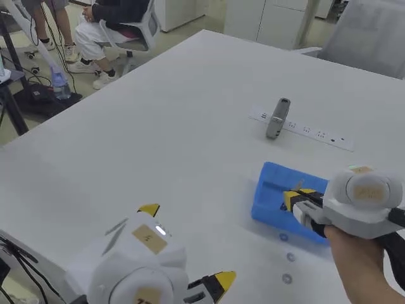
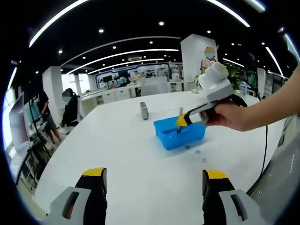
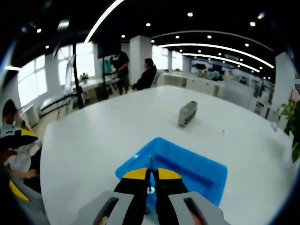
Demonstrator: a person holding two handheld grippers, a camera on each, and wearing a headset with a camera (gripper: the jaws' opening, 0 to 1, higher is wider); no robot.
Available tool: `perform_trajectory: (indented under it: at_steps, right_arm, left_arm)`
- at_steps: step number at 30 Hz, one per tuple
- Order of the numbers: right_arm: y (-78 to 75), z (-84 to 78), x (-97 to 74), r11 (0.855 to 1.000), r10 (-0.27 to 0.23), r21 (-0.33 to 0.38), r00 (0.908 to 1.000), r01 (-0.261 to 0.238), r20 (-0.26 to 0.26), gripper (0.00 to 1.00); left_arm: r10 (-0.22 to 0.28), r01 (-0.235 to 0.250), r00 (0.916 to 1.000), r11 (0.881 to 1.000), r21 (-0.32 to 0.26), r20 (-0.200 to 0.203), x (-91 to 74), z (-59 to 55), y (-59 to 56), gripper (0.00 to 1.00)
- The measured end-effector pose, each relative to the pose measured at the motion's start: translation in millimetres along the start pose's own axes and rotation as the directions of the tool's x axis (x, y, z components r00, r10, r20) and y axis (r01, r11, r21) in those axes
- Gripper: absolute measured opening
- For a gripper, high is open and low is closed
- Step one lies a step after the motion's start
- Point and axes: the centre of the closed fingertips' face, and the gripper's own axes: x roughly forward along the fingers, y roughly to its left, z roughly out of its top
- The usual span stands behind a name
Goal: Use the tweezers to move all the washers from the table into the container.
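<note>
A blue container [image 1: 278, 190] sits on the white table [image 1: 177, 139], and my right gripper [image 1: 292, 199] hangs over it, shut on thin metal tweezers [image 3: 150, 164] that point down into the container [image 3: 192, 171]. I cannot tell whether the tips hold a washer. Three small washers [image 1: 283, 237] lie in a row on the table just in front of the container. The left gripper view shows them [image 2: 197, 151] beside the container [image 2: 180, 136] too, under the right gripper [image 2: 183, 121]. My left gripper [image 1: 187, 244] is open near the table's front edge, nothing between its jaws [image 2: 154, 178].
A grey oblong device [image 1: 277, 117] lies on a white power strip [image 1: 316, 133] behind the container. A seated person [image 1: 107, 25] and a stand with cables [image 1: 19, 82] are off the table's far left. A chair back [image 1: 373, 38] stands at the far right.
</note>
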Motion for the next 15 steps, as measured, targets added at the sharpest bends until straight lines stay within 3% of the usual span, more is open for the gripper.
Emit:
perform_trajectory:
  at_steps: [9,15]
  right_arm:
    - [3.9,26.7,-39.1,0.999,0.005,0.034,0.9951,-0.009,0.098,0.02]
    - [10.0,32.1,-66.5,0.999,0.007,0.052,0.9896,-0.015,0.143,0.02]
  left_arm:
    - [-0.006,0.006,1.0,1.0,0.0,0.005,-0.3,0.9,-1.2,0.86]
    - [-0.007,0.007,0.9999,1.0,-0.005,0.01,-0.3,1.5,-1.0,0.86]
